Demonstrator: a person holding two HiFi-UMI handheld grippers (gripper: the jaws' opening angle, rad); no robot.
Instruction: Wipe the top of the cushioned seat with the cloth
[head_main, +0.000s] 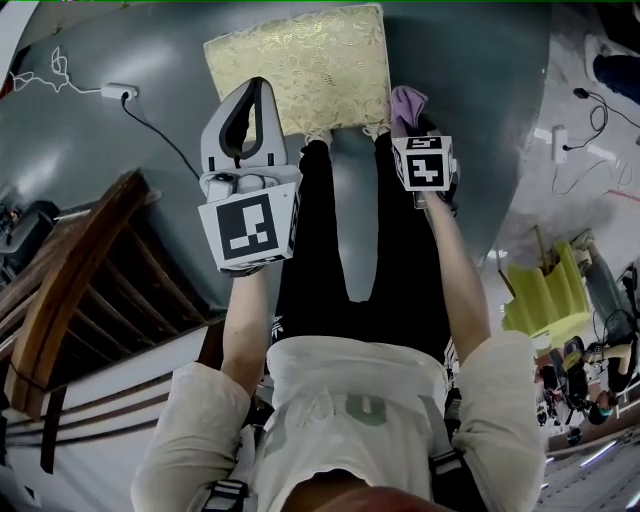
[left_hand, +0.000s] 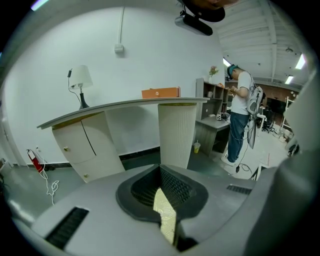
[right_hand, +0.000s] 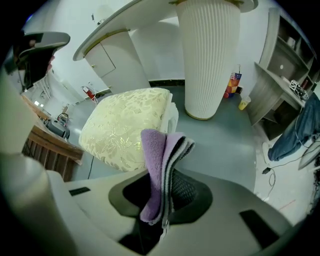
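Right gripper (right_hand: 161, 192), jaws clamped on the folded purple cloth (right_hand: 159, 160), hangs just off the near right corner of the cushioned seat (right_hand: 125, 127), which lies ahead and left. Left gripper (left_hand: 167, 220), jaws nearly together and empty, hovers by the near left edge.

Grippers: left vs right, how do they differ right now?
The right gripper is shut on the folded purple cloth; the left gripper holds nothing, jaws nearly together. In the head view the right gripper sits at the near right corner of the cushioned seat, the left gripper over its near left edge. Both point towards the seat.
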